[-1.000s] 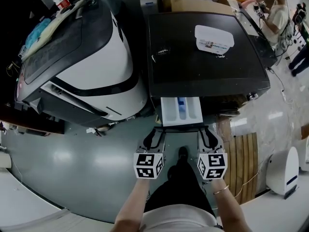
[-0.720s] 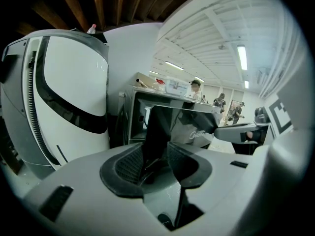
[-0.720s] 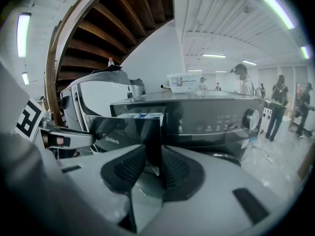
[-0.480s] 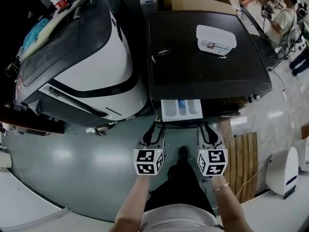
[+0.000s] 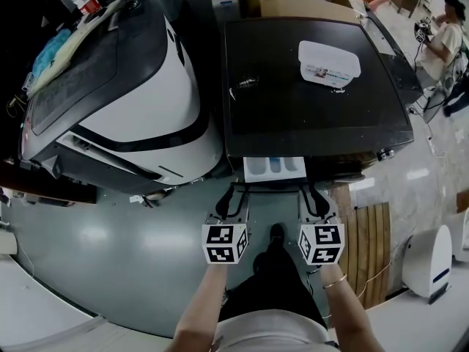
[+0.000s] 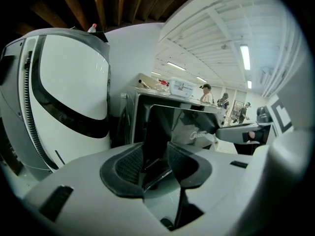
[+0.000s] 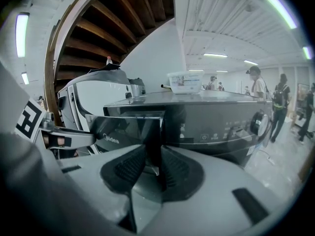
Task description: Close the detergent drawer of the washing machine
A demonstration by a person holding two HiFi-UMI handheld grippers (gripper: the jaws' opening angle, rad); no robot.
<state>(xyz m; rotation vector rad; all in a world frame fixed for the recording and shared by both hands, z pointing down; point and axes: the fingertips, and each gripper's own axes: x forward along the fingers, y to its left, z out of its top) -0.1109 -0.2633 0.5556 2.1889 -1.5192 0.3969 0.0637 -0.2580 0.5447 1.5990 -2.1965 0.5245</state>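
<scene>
The dark washing machine [image 5: 308,101] has its white detergent drawer [image 5: 256,169] out by only a short strip. The drawer's dark front panel [image 5: 275,185] lies across its near end. My left gripper [image 5: 234,191] is at the panel's left end and my right gripper [image 5: 313,191] at its right end, tips against the panel. In the left gripper view the panel's left edge [image 6: 146,127] shows in the gap of the left gripper [image 6: 156,154]. In the right gripper view the panel's right edge [image 7: 160,132] shows in the gap of the right gripper [image 7: 153,156]. Both stand part open, pads not pressing.
A white and black machine [image 5: 132,86] stands close on the left. A white lidded tub [image 5: 328,59] sits on the washer's top. A wooden slat mat [image 5: 370,240] and a white appliance [image 5: 429,259] are at the right. A person [image 5: 447,35] stands far right.
The drawer has slid further into the washer, and less of its white tray shows. Both grippers moved forward with its front panel, keeping their spacing.
</scene>
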